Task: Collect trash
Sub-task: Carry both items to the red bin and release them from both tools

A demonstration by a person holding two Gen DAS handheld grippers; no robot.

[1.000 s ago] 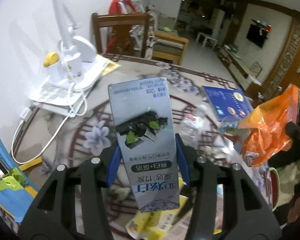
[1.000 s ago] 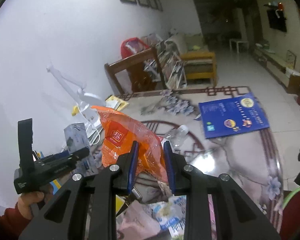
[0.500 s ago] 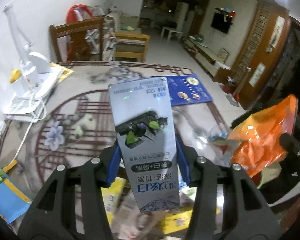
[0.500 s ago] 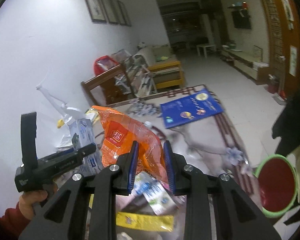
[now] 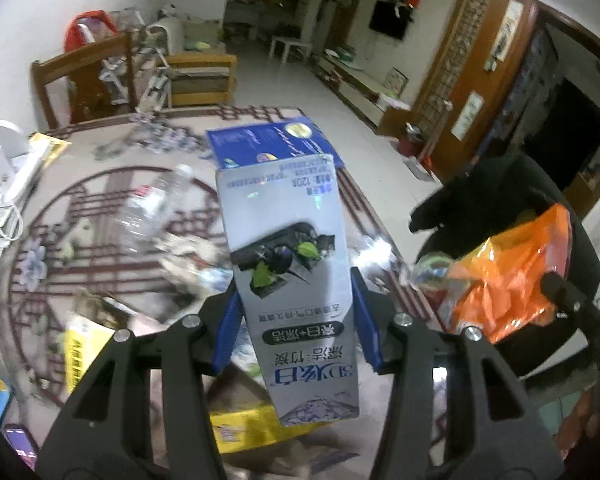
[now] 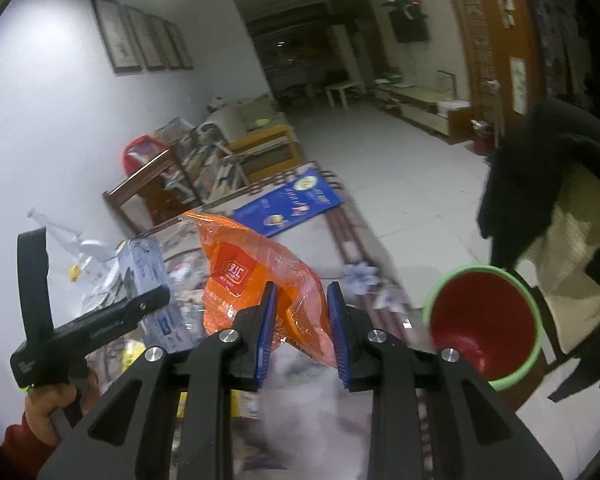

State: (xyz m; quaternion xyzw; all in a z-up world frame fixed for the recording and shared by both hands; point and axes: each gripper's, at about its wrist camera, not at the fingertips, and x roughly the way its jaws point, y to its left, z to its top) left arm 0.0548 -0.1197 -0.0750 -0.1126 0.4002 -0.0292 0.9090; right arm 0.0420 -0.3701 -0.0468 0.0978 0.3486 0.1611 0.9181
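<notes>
My left gripper [image 5: 296,320] is shut on a tall silver toothpaste box [image 5: 288,260] and holds it upright above the table. That box also shows in the right wrist view [image 6: 144,272]. My right gripper [image 6: 300,332] is shut on an orange plastic bag [image 6: 256,276], held above the table's right edge; the bag also shows in the left wrist view [image 5: 508,280]. A red bin with a green rim [image 6: 484,328] stands on the floor to the right of the table, below the bag.
The patterned table [image 5: 100,208] holds a clear plastic bottle [image 5: 152,208], a blue booklet [image 5: 272,144], crumpled paper, yellow packets [image 5: 84,352] and a white lamp base [image 5: 0,160]. A wooden chair [image 5: 84,80] stands behind it. A chair draped in black cloth [image 6: 540,184] stands at the right.
Both grippers have swung to the right with their loads. The red bin has come into the right wrist view and grown larger, below the bag.
</notes>
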